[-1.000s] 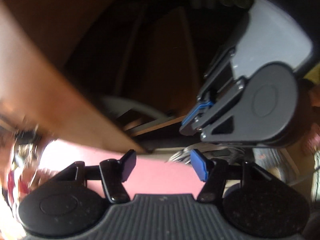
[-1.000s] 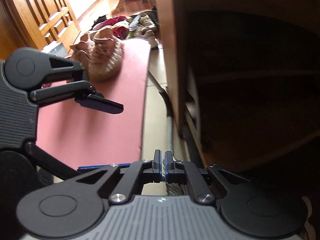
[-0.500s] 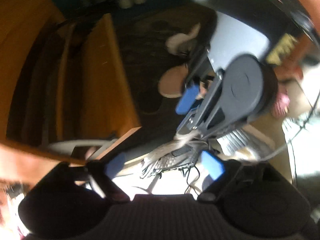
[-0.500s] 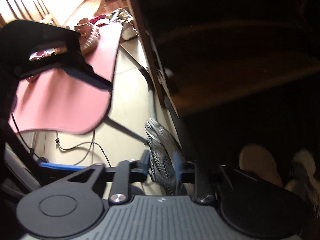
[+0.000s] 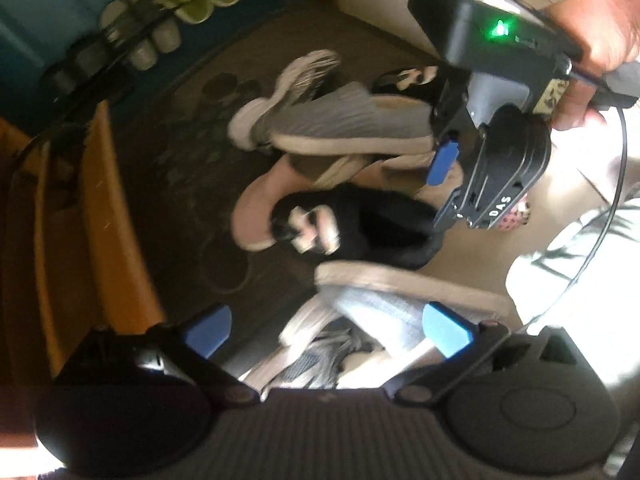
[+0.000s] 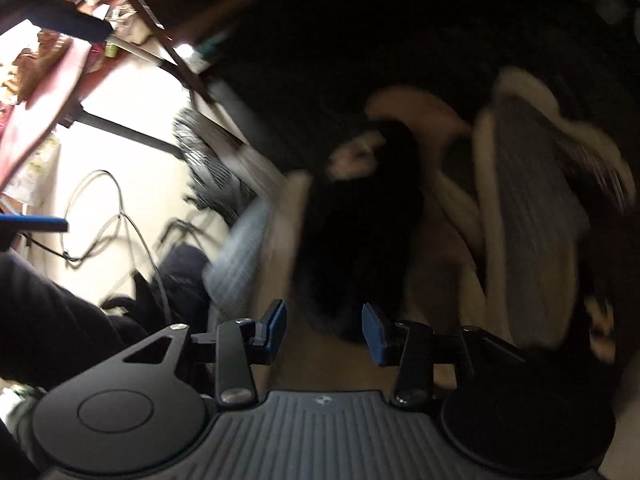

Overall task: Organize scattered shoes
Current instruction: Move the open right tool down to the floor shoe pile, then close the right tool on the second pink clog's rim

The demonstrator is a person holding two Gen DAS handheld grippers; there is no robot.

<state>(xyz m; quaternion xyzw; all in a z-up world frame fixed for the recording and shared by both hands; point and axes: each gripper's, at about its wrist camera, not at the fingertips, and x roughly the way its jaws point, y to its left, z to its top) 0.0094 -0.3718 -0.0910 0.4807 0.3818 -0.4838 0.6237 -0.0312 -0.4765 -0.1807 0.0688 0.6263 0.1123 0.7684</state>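
Since the shoes lie in a loose heap on the floor, half on a dark patterned mat point(image 5: 192, 168) beside a wooden cabinet point(image 5: 96, 216), each will have to be lifted clear of its neighbours. A black fuzzy slipper point(image 5: 360, 228) sits in the middle of the pile, with a grey knit sneaker point(image 5: 344, 124) on its side beyond it and a pale blue knit sneaker point(image 5: 384, 312) nearest the left gripper point(image 5: 324, 328). These look light and soft: knit uppers would crumple under a pinch, and the plush slipper would squash, so the firmer heel collar or the sole edge seems the better hold. The left gripper hangs above the blue sneaker with its jaws spread wide and nothing held. The right gripper point(image 6: 324, 332) points down at the slipper's heel end, jaws about half apart and empty. Motion blur hides finer detail, so which shoes pair up cannot be told for certain.
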